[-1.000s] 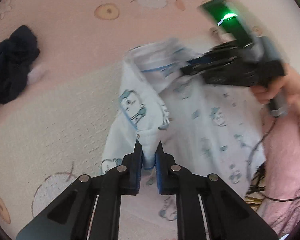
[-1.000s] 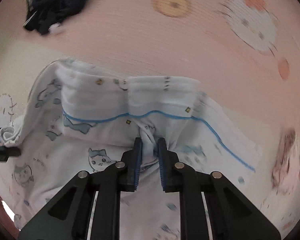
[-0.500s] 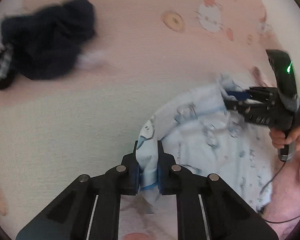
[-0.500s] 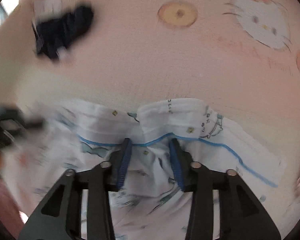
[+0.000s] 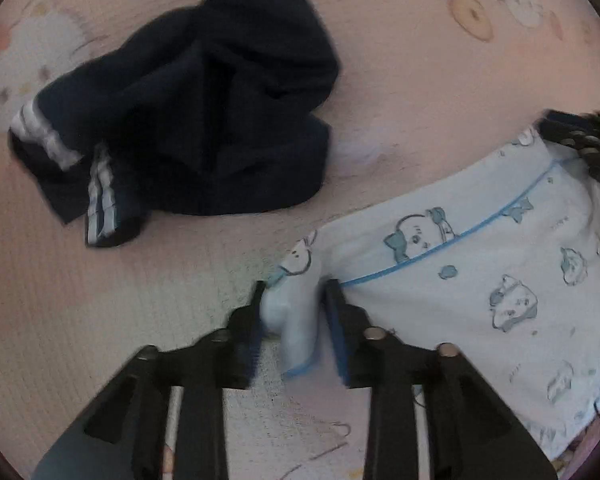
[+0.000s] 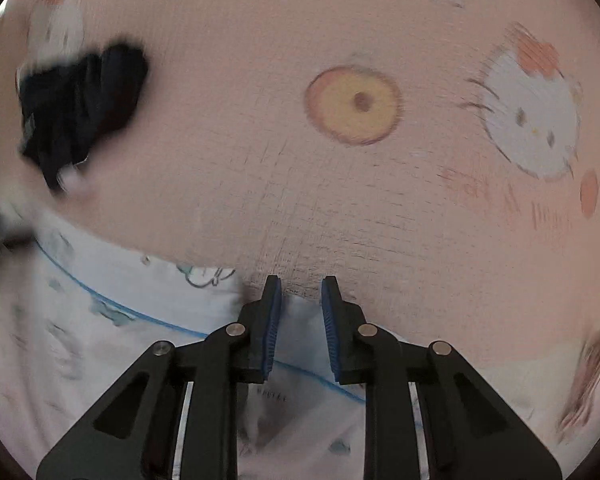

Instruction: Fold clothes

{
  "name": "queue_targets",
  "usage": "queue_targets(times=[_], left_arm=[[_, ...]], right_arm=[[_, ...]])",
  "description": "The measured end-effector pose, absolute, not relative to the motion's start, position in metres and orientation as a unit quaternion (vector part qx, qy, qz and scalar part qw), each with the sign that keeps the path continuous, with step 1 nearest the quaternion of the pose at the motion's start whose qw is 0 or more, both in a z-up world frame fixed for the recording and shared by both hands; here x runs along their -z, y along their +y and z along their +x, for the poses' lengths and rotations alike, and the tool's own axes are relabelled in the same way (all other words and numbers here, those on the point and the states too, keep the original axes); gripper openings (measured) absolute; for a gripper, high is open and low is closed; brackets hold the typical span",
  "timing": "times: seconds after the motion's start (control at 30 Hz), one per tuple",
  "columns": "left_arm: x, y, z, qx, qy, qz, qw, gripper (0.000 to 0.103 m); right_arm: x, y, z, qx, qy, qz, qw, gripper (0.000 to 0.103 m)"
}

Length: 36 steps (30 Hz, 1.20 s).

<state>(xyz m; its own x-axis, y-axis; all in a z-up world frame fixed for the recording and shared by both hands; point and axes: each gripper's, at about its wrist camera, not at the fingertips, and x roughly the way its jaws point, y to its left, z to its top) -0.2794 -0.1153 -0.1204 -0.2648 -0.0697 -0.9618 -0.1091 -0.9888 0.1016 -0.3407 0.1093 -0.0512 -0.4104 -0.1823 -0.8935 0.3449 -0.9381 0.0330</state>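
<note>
A white shirt [image 5: 480, 272] with blue piping and cartoon prints lies spread on the pink sheet, its top edge stretched between both grippers. My left gripper [image 5: 295, 286] straddles the shirt's left corner; its jaws are opening and the right pad stands clear of the cloth. My right gripper [image 6: 301, 280] sits over the shirt's [image 6: 120, 340] far edge with white cloth between its blue pads [image 6: 272, 320]; its jaws are closing but still stand apart. In the left wrist view the right gripper [image 5: 588, 144] shows as a dark blur at the shirt's upper right corner.
A crumpled dark navy garment [image 5: 204, 112] with white cuff stripes lies just beyond the shirt's left corner, also blurred in the right wrist view [image 6: 80, 108]. The pink sheet [image 5: 400, 80] carries cartoon prints, among them a yellow ring [image 6: 356, 104].
The left gripper swung left with the shirt corner, bringing the navy garment close, and its jaws have parted. The right gripper's jaws opened off the collar, then narrowed; the shirt's edge now lies lower.
</note>
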Motion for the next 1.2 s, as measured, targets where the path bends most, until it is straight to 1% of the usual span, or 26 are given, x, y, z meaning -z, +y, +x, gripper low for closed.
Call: queue_targets(times=[0.03, 0.07, 0.1, 0.17, 0.2, 0.3, 0.37, 0.43, 0.53, 0.6, 0.67, 0.73, 0.8, 0.87, 0.97, 1.03, 1.1, 1.13, 1.17, 1.2], left_arm=[[0.112, -0.119, -0.271, -0.805, 0.044, -0.591, 0.014, 0.045], [0.103, -0.124, -0.262, -0.818, 0.009, -0.576, 0.012, 0.059], [0.095, -0.131, -0.250, -0.826, -0.032, -0.562, 0.004, 0.062], [0.090, -0.139, -0.221, -0.825, -0.092, -0.557, -0.015, 0.063], [0.090, -0.139, -0.206, -0.820, -0.110, -0.561, -0.022, 0.063], [0.099, -0.120, -0.159, -0.799, -0.124, -0.588, -0.023, 0.063], [0.103, -0.101, -0.129, -0.791, -0.133, -0.597, -0.007, 0.063], [0.103, -0.081, -0.103, -0.792, -0.129, -0.597, 0.003, 0.061], [0.099, -0.056, -0.078, -0.797, -0.099, -0.595, 0.019, 0.050], [0.104, -0.049, -0.064, -0.790, -0.095, -0.606, 0.023, 0.048], [0.114, -0.048, -0.050, -0.775, -0.111, -0.622, 0.017, 0.044], [0.124, -0.058, -0.034, -0.763, -0.170, -0.623, 0.014, 0.042], [0.129, -0.069, -0.022, -0.759, -0.225, -0.610, 0.025, 0.041], [0.131, -0.080, -0.011, -0.756, -0.270, -0.594, 0.039, 0.041], [0.129, -0.087, -0.003, -0.753, -0.298, -0.584, 0.056, 0.042], [0.125, -0.085, -0.007, -0.754, -0.300, -0.581, 0.064, 0.042], [0.129, -0.079, -0.012, -0.752, -0.287, -0.590, 0.065, 0.042], [0.132, -0.077, -0.015, -0.751, -0.282, -0.593, 0.067, 0.041], [0.135, -0.074, -0.018, -0.751, -0.278, -0.594, 0.075, 0.039], [0.138, -0.071, -0.021, -0.752, -0.274, -0.595, 0.083, 0.032]], right_arm=[[0.043, 0.118, -0.337, 0.839, 0.055, 0.517, 0.163, 0.023], [0.031, 0.130, -0.328, 0.842, 0.039, 0.512, 0.168, 0.026], [0.021, 0.141, -0.318, 0.843, 0.026, 0.509, 0.172, 0.029], [0.009, 0.156, -0.294, 0.837, 0.013, 0.518, 0.178, 0.029], [0.005, 0.164, -0.275, 0.831, 0.007, 0.524, 0.186, 0.030], [0.001, 0.191, -0.237, 0.822, 0.000, 0.536, 0.192, 0.032], [0.005, 0.185, -0.201, 0.817, -0.004, 0.547, 0.182, 0.032], [0.010, 0.184, -0.162, 0.812, -0.005, 0.557, 0.176, 0.032], [0.025, 0.191, -0.106, 0.798, 0.002, 0.574, 0.183, 0.032], [0.036, 0.194, -0.073, 0.789, 0.011, 0.585, 0.189, 0.032], [0.043, 0.192, -0.048, 0.781, 0.021, 0.590, 0.202, 0.032], [0.046, 0.187, -0.031, 0.774, 0.043, 0.595, 0.211, 0.032], [0.047, 0.188, -0.022, 0.775, 0.064, 0.599, 0.191, 0.032], [0.047, 0.201, -0.024, 0.780, 0.038, 0.603, 0.163, 0.033], [0.047, 0.224, -0.030, 0.785, 0.003, 0.608, 0.117, 0.034], [0.047, 0.234, -0.033, 0.789, -0.006, 0.607, 0.100, 0.035], [0.048, 0.241, -0.034, 0.789, -0.013, 0.607, 0.091, 0.042], [0.049, 0.241, -0.033, 0.789, -0.013, 0.608, 0.090, 0.042], [0.051, 0.238, -0.032, 0.789, -0.009, 0.609, 0.088, 0.043], [0.053, 0.238, -0.033, 0.788, -0.003, 0.610, 0.086, 0.043]])
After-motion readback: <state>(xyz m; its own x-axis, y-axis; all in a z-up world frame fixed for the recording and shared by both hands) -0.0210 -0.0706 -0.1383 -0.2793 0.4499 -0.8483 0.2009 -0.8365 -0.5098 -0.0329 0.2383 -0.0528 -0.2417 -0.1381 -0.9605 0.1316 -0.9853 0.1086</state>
